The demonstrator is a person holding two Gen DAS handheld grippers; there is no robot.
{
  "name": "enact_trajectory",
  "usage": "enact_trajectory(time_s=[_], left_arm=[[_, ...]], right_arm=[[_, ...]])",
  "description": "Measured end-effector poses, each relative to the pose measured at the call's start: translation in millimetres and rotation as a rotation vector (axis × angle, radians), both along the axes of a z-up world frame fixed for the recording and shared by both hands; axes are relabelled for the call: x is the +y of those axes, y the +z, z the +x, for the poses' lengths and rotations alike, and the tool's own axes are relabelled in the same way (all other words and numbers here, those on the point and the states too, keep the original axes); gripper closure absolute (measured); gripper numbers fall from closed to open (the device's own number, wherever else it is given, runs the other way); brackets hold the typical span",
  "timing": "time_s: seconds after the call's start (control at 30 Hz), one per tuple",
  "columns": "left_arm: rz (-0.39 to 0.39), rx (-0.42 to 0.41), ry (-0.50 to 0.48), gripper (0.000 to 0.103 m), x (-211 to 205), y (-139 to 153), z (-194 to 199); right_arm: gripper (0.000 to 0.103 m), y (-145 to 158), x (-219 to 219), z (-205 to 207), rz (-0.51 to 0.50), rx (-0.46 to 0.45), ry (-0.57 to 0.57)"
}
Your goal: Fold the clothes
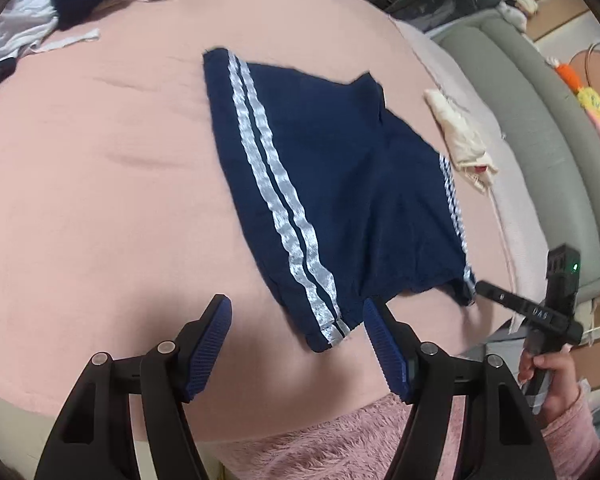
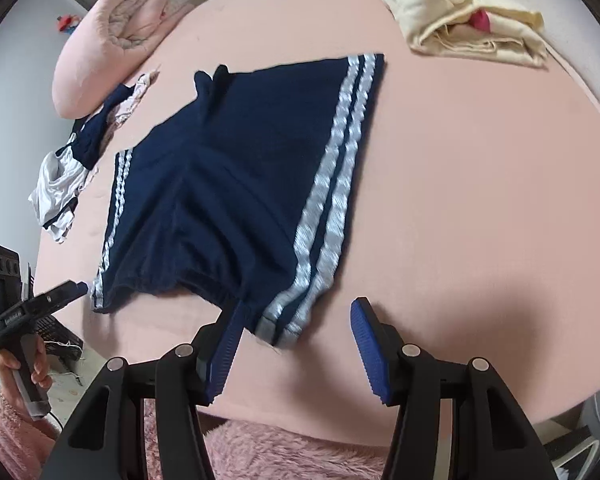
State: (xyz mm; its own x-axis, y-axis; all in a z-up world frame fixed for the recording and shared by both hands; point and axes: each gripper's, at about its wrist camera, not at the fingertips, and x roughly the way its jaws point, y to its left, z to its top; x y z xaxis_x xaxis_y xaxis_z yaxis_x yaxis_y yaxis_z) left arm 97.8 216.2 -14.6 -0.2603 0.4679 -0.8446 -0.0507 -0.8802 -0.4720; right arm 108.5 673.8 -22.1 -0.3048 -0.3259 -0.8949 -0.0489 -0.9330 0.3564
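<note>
Navy shorts (image 1: pixel 332 184) flat on our pink bedsheet (image 1: pixel 100 180), near hem between our spread-apart left gripper (image 1: pixel 296 320) and right gripper (image 2: pixel 296 316), nothing held, far clothes pile (image 1: pixel 40 12) cut off.

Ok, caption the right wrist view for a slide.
Open right gripper over the navy shorts' waistband corner on the pink bed.

A: Where do the navy shorts with silver side stripes (image 2: pixel 228 184) lie?
B: Flat on the pink bed sheet (image 2: pixel 480 200). The folded cream cloth (image 2: pixel 460 20) lies beyond them, the heap of navy and white clothes (image 2: pixel 72 160) opposite.
A: The tools?
B: Both at the shorts' near edge.
</note>
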Motion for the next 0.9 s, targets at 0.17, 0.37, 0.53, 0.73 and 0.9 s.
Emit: enact_trajectory(time_s=[0.17,0.37,0.53,0.73,0.9], left_arm=[[-0.084,-0.013,-0.038,0.086,36,-17,-1],[-0.088,0.034,-0.020,0.094,40,-10,-2],[-0.119,0.110,-0.052,0.094,37,14,0],[-0.118,0.107,-0.087,0.094,37,19,7],[-0.134,-0.062,-0.099,0.090,34,-30,3]], right_arm=[[0.048,-15,-8,-2,0.023,-0.032,0.004],[0.078,-7,-18,-3,-0.010,0.022,0.055],[0.087,11,-18,4,0.018,0.073,0.092],[0.087,38,-11,23,-0.012,0.135,0.072],[0.088,2,-3,29,0.026,0.017,0.068]])
